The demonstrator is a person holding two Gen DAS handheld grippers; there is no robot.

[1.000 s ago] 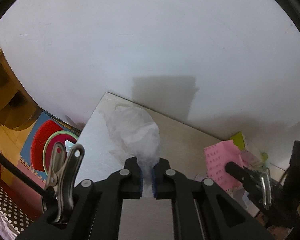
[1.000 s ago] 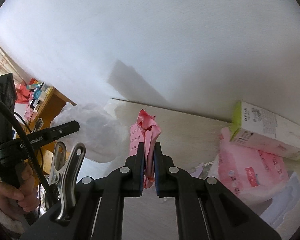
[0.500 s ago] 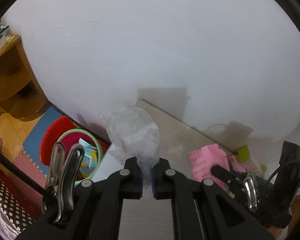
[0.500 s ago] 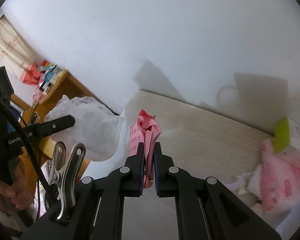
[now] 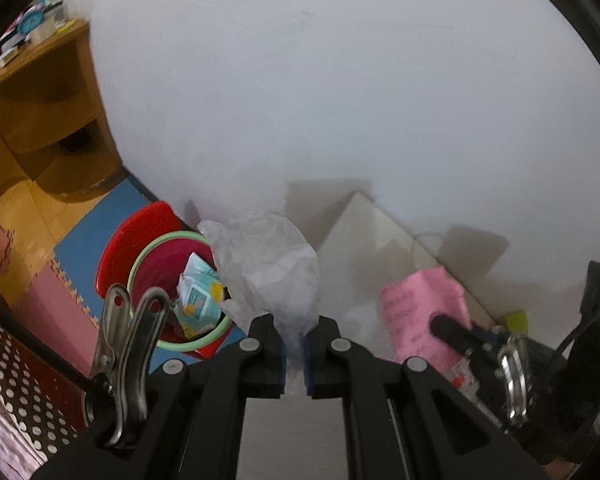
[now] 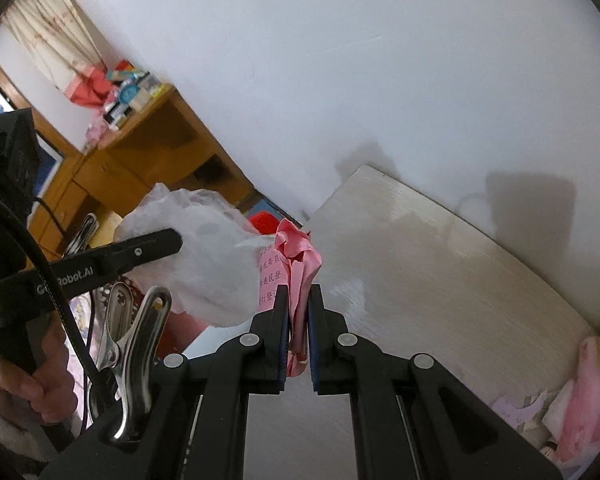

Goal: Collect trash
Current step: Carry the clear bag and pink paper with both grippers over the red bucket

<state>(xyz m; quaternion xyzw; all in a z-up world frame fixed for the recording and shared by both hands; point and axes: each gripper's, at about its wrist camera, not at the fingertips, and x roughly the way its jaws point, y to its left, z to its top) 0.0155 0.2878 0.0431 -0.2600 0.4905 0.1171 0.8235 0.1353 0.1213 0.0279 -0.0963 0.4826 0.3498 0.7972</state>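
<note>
Both claws are matte black plastic with silver screws, blue pads (image 6: 285, 322) and a steel spring clip (image 5: 128, 364); white lettering (image 6: 74, 282) marks one.

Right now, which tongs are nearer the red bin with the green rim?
Left. The left tongs, holding white crumpled plastic, hang beside the bin; the right tongs, holding pink paper, are over the table.

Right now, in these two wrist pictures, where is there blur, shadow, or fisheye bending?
Left wrist view: the pink paper and wooden shelf are smeared by motion blur, while the white plastic bag in the left hand-held gripper stays sharper. Right wrist view: soft grey shadows fall on the white wall above the table, whose far edge bows from the fisheye lens.
</note>
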